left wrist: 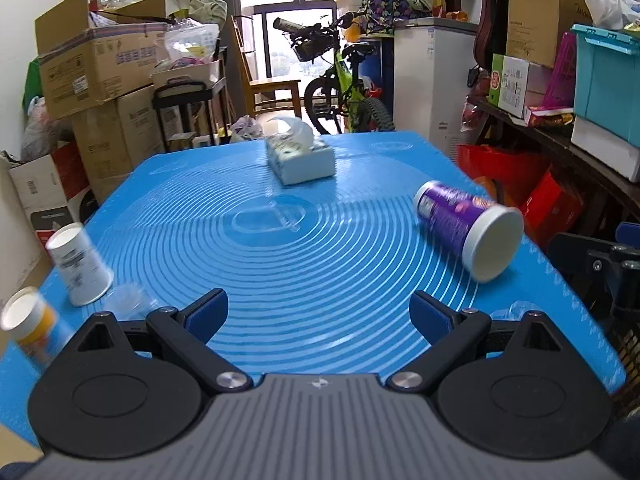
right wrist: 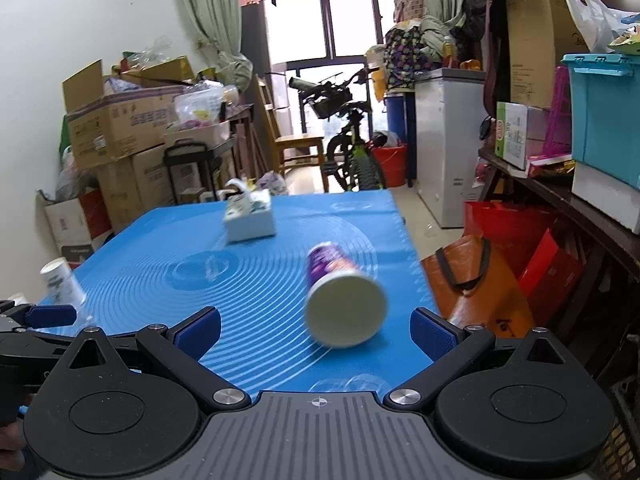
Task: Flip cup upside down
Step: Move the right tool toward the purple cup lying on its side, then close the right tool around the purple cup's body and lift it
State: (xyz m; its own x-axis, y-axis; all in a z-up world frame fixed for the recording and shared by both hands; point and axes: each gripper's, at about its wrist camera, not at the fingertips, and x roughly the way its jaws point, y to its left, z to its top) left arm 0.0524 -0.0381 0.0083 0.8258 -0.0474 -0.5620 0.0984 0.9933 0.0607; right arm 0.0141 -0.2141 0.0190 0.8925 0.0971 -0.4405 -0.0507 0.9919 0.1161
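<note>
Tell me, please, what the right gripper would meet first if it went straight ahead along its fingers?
Most likely the purple cup, lying on its side on the blue mat just ahead of the open right gripper, wide end toward it. Motion blur leaves depth uncertain.

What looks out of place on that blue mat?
The purple cup lies tipped on its side near the mat's right edge, its wide end toward the cameras. The white cup at the left stands upside down. Both claws are open and hold nothing.

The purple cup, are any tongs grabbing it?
No, nothing is held. The purple cup lies on its side on the blue mat, while the left tongs and right tongs are both open.
</note>
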